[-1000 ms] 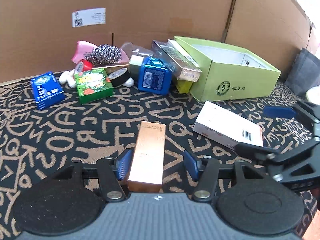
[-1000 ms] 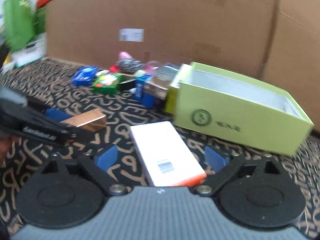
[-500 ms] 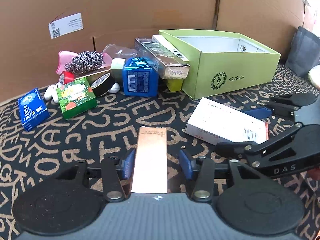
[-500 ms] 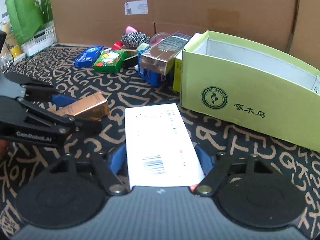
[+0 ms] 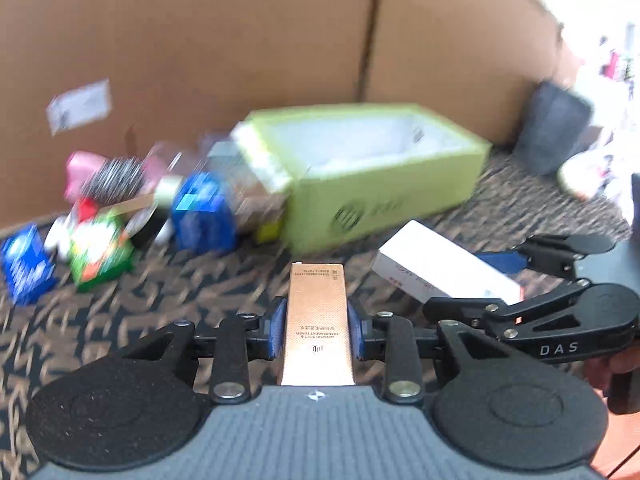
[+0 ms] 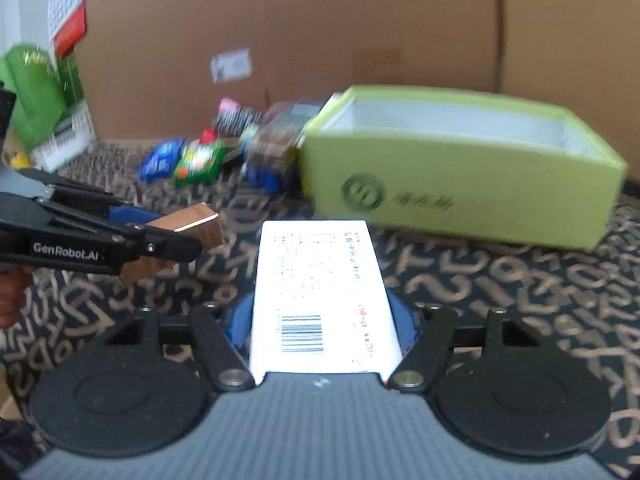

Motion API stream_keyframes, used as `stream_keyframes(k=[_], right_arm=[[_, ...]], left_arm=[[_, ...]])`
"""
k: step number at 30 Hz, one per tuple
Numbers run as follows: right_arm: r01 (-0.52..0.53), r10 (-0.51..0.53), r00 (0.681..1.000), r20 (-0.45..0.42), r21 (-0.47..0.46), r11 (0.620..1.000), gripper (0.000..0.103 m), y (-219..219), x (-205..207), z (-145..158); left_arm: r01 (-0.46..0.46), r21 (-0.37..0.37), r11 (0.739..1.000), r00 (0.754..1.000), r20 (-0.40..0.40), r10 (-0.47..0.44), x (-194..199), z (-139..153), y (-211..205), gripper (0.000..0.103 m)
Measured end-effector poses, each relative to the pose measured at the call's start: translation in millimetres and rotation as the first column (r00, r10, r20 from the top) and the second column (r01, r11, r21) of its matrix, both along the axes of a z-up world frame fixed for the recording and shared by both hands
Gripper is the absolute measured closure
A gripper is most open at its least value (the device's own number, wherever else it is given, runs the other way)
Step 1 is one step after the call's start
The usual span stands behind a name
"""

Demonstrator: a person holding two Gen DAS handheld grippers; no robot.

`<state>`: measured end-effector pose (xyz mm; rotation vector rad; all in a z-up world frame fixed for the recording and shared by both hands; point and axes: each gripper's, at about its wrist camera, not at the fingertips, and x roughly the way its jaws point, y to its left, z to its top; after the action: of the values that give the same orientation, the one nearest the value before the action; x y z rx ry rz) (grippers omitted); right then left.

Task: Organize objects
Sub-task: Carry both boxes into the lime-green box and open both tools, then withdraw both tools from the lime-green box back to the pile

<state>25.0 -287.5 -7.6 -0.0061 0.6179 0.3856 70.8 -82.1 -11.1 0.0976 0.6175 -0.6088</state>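
Observation:
A copper-coloured carton (image 5: 316,304) lies lengthwise between the blue pads of my left gripper (image 5: 316,330). The jaws are closing and the pads press its sides. In the right wrist view this carton (image 6: 200,226) hangs clear of the cloth in the left gripper (image 6: 160,232). A flat white box with a barcode (image 6: 320,272) sits between the closing jaws of my right gripper (image 6: 320,322), pads against its edges. The left wrist view shows that white box (image 5: 432,264) held in the right gripper (image 5: 480,282). An open lime-green box (image 5: 380,196) (image 6: 460,188) stands just beyond both.
Small items crowd left of the green box: a blue carton (image 5: 204,216), a green packet (image 5: 100,256), another blue packet (image 5: 24,264), a steel scourer (image 5: 114,180) and something pink (image 5: 80,168). Cardboard walls (image 6: 360,40) close the back. A dark grey bag (image 5: 552,128) stands far right.
Both grippers closed from wide open onto their boxes. The copper carton and the white box have come up off the patterned cloth, and both views have swung and blurred.

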Motion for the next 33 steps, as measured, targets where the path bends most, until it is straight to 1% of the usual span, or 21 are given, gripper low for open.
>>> stream_keyframes(k=[2,3,5,8,11,14,17,19,22,24,27,28,29,30,31,32,33], right_arm=[[0.032,-0.033,0.998,0.048,0.01,0.999,0.036,-13,1,19],[0.056,-0.056,0.996,0.076,0.007,0.998,0.036,-19,4,29],[0.108,-0.106,0.987,0.125,-0.009,0.994,0.036,-30,14,45],[0.178,-0.175,0.971,0.163,-0.006,0.984,0.036,-45,41,64],[0.255,-0.243,0.949,0.2,-0.039,0.966,0.036,-55,74,73],[0.312,-0.294,0.933,0.207,-0.057,0.949,0.036,-62,109,71],[0.359,-0.338,0.921,0.195,-0.086,0.929,0.036,-68,141,56],[0.38,-0.362,0.917,0.169,-0.091,0.921,0.036,-74,159,43],[0.383,-0.371,0.92,0.125,-0.087,0.92,0.036,-80,178,26],[0.383,-0.371,0.921,0.117,-0.101,0.918,0.036,-81,187,19],[0.367,-0.359,0.929,0.084,-0.114,0.923,0.035,-82,198,12],[0.35,-0.344,0.936,0.071,-0.131,0.927,0.034,-81,202,10],[0.334,-0.327,0.942,0.07,-0.154,0.93,0.03,-78,204,9],[0.315,-0.308,0.949,0.067,-0.173,0.933,0.018,-76,204,9],[0.294,-0.286,0.956,0.071,-0.178,0.939,0.014,-74,201,10],[0.286,-0.274,0.958,0.089,-0.179,0.941,0.007,-73,197,12],[0.285,-0.269,0.957,0.112,-0.181,0.941,0.005,-72,192,14]], left_arm=[[0.028,-0.049,0.998,1.0,0.013,-0.028,7,17,-11,0.07],[0.052,-0.079,0.995,0.999,0.006,-0.051,14,26,-17,0.07],[0.066,-0.132,0.989,0.998,-0.002,-0.067,28,42,-31,0.07],[0.047,-0.144,0.989,0.999,0.031,-0.043,51,62,-61,0.07],[0.017,-0.155,0.988,0.999,0.041,-0.011,76,70,-90,0.07],[-0.012,-0.155,0.988,1.0,0.02,0.015,104,65,-114,0.07],[-0.047,-0.136,0.99,0.999,0.011,0.049,127,52,-137,0.07],[-0.069,-0.121,0.99,0.998,-0.007,0.069,143,39,-149,0.07],[-0.096,-0.1,0.99,0.994,-0.056,0.091,162,23,-161,0.07],[-0.103,-0.108,0.989,0.992,-0.088,0.094,171,15,-165,0.07],[-0.104,-0.112,0.988,0.991,-0.093,0.094,177,6,-171,0.07],[-0.098,-0.123,0.988,0.992,-0.088,0.088,178,4,-171,0.066],[-0.091,-0.137,0.986,0.993,-0.088,0.079,174,4,-172,0.056],[-0.092,-0.144,0.985,0.992,-0.104,0.078,173,4,-171,0.022],[-0.115,-0.149,0.982,0.99,-0.1,0.1,170,5,-167,0.01],[-0.135,-0.166,0.977,0.99,-0.068,0.125,165,7,-163,0.01],[-0.13,-0.175,0.976,0.991,-0.029,0.127,161,10,-159,0.009]])
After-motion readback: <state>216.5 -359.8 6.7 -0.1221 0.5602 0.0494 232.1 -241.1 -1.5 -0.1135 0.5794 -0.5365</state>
